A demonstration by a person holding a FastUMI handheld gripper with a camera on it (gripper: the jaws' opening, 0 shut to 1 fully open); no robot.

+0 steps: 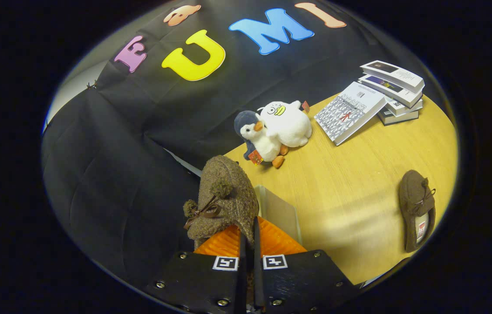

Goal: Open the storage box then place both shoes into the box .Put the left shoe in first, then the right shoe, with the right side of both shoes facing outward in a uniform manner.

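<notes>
Gripper [248,237]: fingers drawn close together, with only a narrow slit between them, and pinching the rear edge of a brown woolly shoe [224,198]. The shoe stands lifted ahead of the fingers, toe end pointing away, and its brown bow and two pompoms are visible on the upper.

Storage box [278,211]: a pale translucent wall is visible just beside the held shoe and just beyond the fingers, resting on the desk [350,174]. Whether it stands open or closed cannot be told from this angle, nor whether the shoe touches it.

Second brown shoe [418,209]: lies flat on the desk, well apart from the gripper and the box, with its opening and an inner label showing.

Other items on the desk: a penguin plush [256,137] leaning against a white duck plush [287,124], both near the far edge by the black cloth wall [115,174]. Beyond them, a patterned book [350,112] rests tilted against a stack of books [396,89]
</notes>
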